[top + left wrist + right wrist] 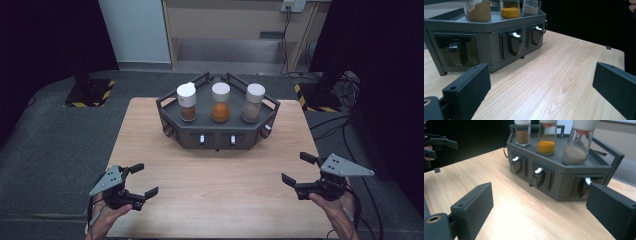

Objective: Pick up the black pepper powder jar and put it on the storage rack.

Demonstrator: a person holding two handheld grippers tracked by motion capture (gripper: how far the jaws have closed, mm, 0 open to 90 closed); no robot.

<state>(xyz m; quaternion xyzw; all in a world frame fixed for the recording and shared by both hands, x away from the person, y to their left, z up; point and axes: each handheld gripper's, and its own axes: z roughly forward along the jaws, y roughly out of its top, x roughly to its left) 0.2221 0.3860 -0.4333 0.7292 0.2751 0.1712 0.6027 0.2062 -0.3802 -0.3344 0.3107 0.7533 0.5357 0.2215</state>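
Both tools hung low over the near edge of the wooden worktop (215, 175), and neither had anything in its grip. The left tool (141, 179) had its jaws spread wide with bare wood between them; the right tool (298, 169) stood just as wide, jaws apart over bare wood too.

The dark grey rack (218, 131) sat toward the far middle of the worktop, well apart from both tools. On its deck stood three white-capped jars in a row: the brown-spice jar (187, 102) on the left, the orange-spice jar (220, 102) in the middle, the grey-powder jar (253, 103) on the right.

From above, the rack's front face was hard to read, its little white levers (202, 138) mere specks. The left gripper view caught them up close: a white lever (514, 34) above a dark recessed pocket, and the leftmost pocket (457, 50) glossy and dim, its fitting hard to make out. That view cut every jar off at the top edge, so no caps. The right gripper view showed more of the jars, though the caps were cropped there as well, and the rightmost lever (587, 180) sat half hidden behind the tool's own jaw. Far off at its left edge, the other tool (439, 143) peeked in, partly cut off.
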